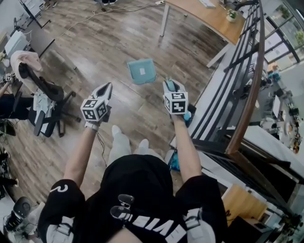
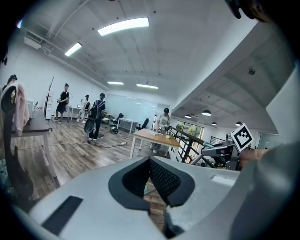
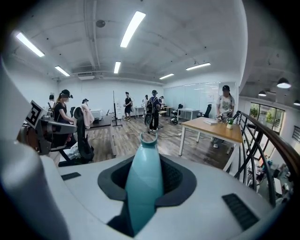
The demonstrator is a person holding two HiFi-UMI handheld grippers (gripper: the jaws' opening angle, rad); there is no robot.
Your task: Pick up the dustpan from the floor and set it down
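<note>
The teal dustpan (image 1: 141, 71) lies flat on the wooden floor ahead of me, beyond both grippers and apart from them. My right gripper (image 1: 169, 83) is shut on a teal brush handle (image 3: 144, 176). The handle's notched tip sticks out forward past the jaws, and its other end (image 1: 174, 161) hangs down by my right leg. My left gripper (image 1: 108, 87) hovers at the left at about the same height. Its jaws stand together with nothing between them, and only a thin slit of floor shows past the pads (image 2: 161, 180).
A black railing with a wooden rail (image 1: 247, 95) runs close along my right side. A wooden table (image 1: 209, 16) stands ahead on the right. An office chair draped with a pink garment (image 1: 33, 78) is at the left. A cable (image 1: 109, 10) lies on the far floor. Several people stand far off.
</note>
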